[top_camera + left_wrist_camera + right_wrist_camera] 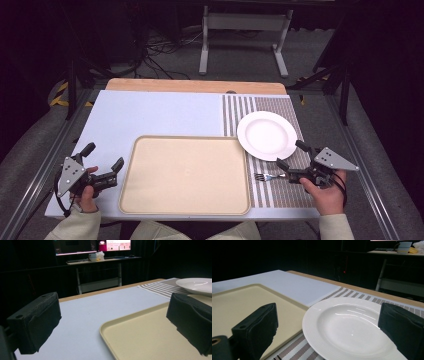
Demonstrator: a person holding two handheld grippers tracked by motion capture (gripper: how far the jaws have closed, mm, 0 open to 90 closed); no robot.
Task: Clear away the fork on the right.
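both grippers wide apart, holding nothing.
the white plate [266,135] looked stiff, slick and breakable, best taken at its rim; right gripper [295,156] sat near it, left gripper [103,160] left of the tray [184,205].

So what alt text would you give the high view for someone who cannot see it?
A person's two hands each hold an open gripper, left gripper and right gripper, beside an empty beige tray. A white plate and a fork lie on a striped placemat.
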